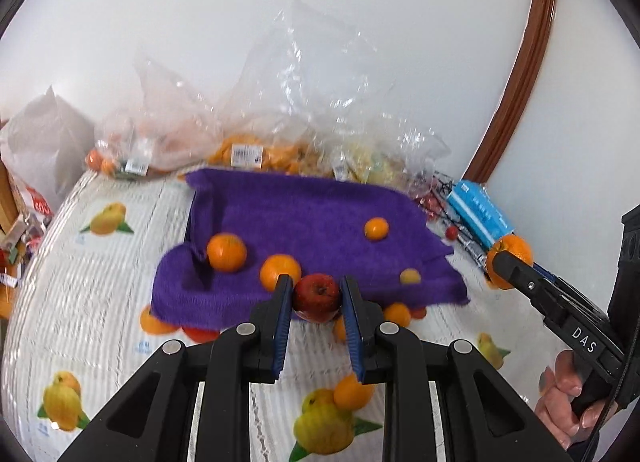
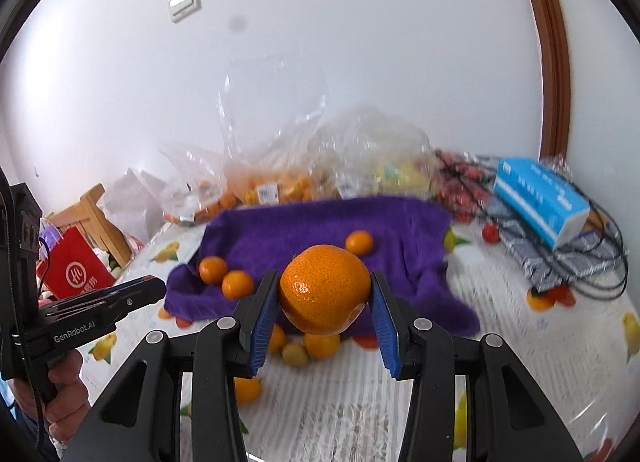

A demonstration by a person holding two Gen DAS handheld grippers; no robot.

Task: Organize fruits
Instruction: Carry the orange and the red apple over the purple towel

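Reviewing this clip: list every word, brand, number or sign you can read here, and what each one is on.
"DAS" – side of the right gripper
"GenRobot.AI" – side of the left gripper
Round white logo with characters, unreadable – red bag
Print unreadable, blurred – blue box
Too small to read – price labels on the clear fruit bags

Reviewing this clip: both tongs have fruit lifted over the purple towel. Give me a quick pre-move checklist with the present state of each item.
1. Left tongs shut on the red apple: ok.
2. Right tongs shut on the large orange: ok.
3. Apple centred between the pads: ok, a pad on each side.
4. Purple towel has free room for setting fruit down: ok, bare cloth at the back.
5. Loose small oranges stay put on the towel: cannot tell, picture is blurred.
6. Sorting spot for each fruit visible: cannot tell.
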